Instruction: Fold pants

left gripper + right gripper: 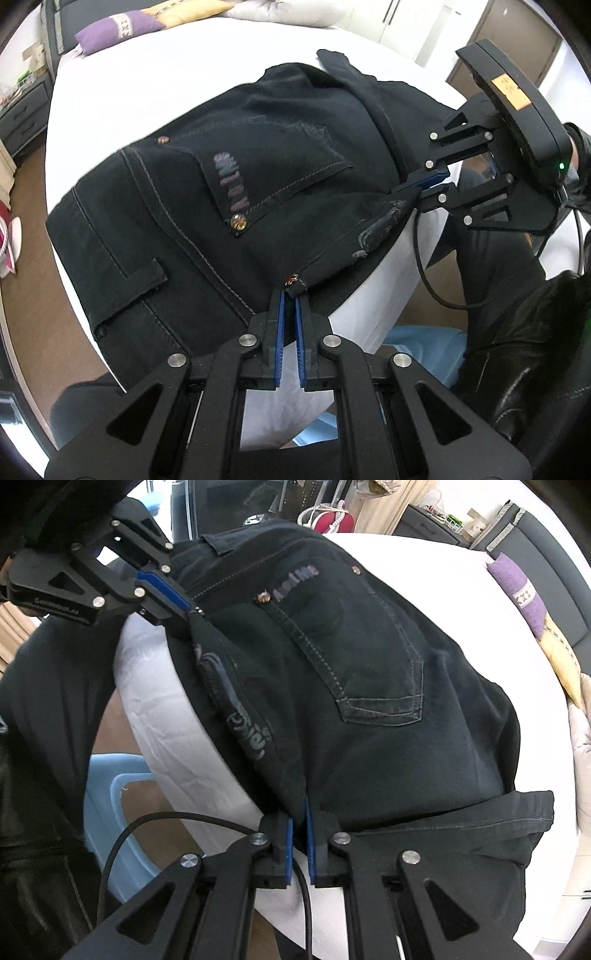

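Observation:
Black jeans (229,192) lie seat-up on a white bed (166,70), back pocket and printed lettering showing; they also fill the right wrist view (369,672). My left gripper (291,288) is shut on the waistband edge of the jeans near a rivet, at the bed's near edge. My right gripper (300,805) is shut on the same waistband edge further along. Each gripper shows in the other's view: the right one (421,186) at the right, the left one (190,609) at the upper left. Both lift the waistband edge slightly.
Purple and yellow pillows (118,31) and a white duvet lie at the bed's head. A light blue bin (118,812) stands on the wooden floor by the bed. A dark nightstand (22,114) is at the left. A cable (424,266) hangs from the right gripper.

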`<action>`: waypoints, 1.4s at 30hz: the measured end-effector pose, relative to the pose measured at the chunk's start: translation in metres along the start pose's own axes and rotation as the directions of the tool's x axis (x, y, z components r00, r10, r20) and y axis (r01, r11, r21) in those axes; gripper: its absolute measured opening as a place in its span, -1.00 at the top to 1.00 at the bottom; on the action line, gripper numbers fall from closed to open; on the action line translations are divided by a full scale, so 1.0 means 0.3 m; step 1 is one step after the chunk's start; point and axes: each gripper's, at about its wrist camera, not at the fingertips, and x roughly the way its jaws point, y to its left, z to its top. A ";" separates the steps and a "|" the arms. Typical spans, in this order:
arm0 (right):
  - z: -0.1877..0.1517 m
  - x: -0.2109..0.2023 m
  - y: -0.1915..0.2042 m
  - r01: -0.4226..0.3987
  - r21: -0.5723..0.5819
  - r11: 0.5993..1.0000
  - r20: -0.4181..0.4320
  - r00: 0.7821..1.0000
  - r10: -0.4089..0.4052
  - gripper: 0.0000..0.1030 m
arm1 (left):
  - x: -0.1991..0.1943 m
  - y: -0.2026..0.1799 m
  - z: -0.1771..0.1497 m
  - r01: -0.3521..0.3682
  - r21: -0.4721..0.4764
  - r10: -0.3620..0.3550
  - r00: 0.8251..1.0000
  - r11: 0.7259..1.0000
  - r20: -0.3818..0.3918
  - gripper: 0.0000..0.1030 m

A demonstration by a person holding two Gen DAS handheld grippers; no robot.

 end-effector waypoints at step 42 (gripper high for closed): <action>-0.521 -0.270 -0.524 -0.332 0.826 0.455 0.404 0.912 -0.068 -0.47 | 0.228 0.048 0.272 0.027 -0.304 -0.006 0.998 0.952 0.070 0.80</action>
